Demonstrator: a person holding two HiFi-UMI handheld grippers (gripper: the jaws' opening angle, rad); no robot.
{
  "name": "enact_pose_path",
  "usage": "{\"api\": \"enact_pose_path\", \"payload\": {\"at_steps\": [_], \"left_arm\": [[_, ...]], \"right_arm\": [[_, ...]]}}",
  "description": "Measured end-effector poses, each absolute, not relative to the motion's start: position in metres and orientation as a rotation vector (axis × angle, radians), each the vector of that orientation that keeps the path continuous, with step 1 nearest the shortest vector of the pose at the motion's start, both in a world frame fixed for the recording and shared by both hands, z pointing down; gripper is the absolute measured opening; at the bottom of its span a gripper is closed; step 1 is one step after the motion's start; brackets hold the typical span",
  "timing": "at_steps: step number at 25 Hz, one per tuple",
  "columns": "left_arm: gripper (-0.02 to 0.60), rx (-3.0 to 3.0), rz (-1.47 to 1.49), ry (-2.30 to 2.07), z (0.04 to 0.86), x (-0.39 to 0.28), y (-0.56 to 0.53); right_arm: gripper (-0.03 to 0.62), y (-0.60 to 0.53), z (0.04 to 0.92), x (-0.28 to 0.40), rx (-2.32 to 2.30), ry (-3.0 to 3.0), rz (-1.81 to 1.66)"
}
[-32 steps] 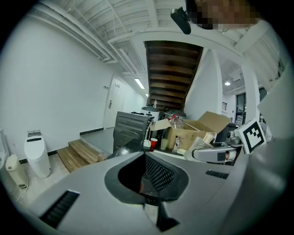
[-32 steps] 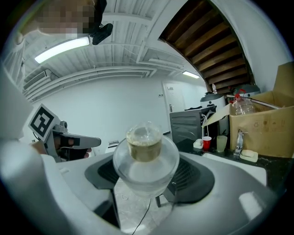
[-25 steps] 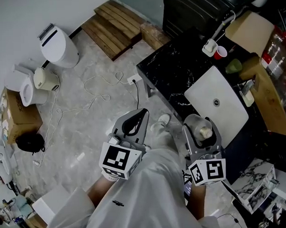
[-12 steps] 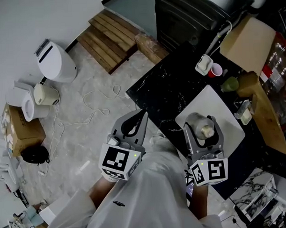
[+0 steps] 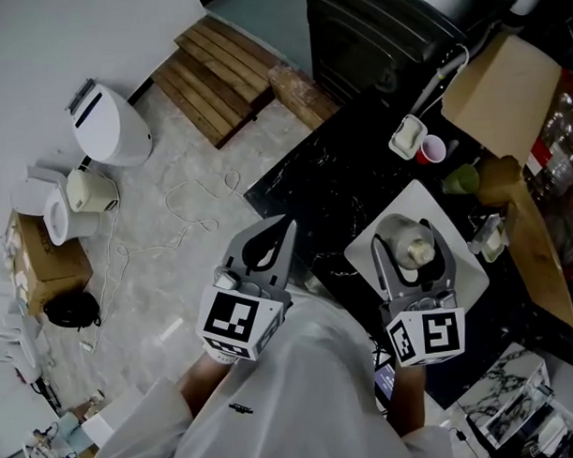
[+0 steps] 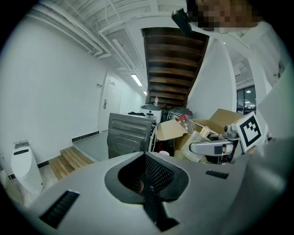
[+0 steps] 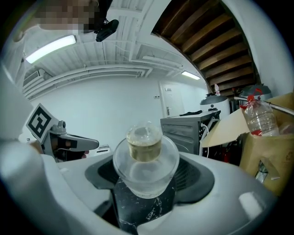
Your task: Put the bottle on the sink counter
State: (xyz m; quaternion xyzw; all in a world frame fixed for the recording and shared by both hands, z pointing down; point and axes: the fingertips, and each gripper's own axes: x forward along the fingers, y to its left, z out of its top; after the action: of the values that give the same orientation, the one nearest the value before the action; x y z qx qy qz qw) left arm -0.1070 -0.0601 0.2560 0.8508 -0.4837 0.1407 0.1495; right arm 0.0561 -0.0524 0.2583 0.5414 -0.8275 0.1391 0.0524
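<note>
Our left gripper [image 6: 148, 183] has its jaws pressed together with nothing between them. Our right gripper [image 7: 146, 170] is clamped on a clear round bottle [image 7: 145, 160] with a tan cap [image 7: 144, 144]. In the head view the bottle [image 5: 411, 248] is held over the white sink basin [image 5: 460, 285], which is set into the black marble counter [image 5: 323, 194]. Further back on the counter stand a pink cup [image 5: 433, 149] and a green cup [image 5: 461, 179], with a cardboard box [image 5: 502, 75] behind them. Wooden steps [image 5: 215, 71] lie farthest off.
</note>
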Motion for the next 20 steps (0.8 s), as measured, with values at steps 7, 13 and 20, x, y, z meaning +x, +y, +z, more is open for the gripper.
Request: {"api": "enact_pose_path", "payload": {"at_steps": [7,13,20], "left_arm": [[0.007,2.452,0.44,-1.332,0.268,-0.092,-0.072],[0.006,2.481,0.453,-1.267,0.275,-0.082,-0.089],[0.007,2.496,0.457,-1.239,0.276,-0.079,-0.116]], "right_arm": [[0.345,-0.07,0.26,0.061,1.661,-2.512,0.423],[0.345,-0.087,0.269,0.065,1.689,-2.472,0.435],[0.345,-0.11,0.273,0.066,1.707,-2.438,0.434]]}}
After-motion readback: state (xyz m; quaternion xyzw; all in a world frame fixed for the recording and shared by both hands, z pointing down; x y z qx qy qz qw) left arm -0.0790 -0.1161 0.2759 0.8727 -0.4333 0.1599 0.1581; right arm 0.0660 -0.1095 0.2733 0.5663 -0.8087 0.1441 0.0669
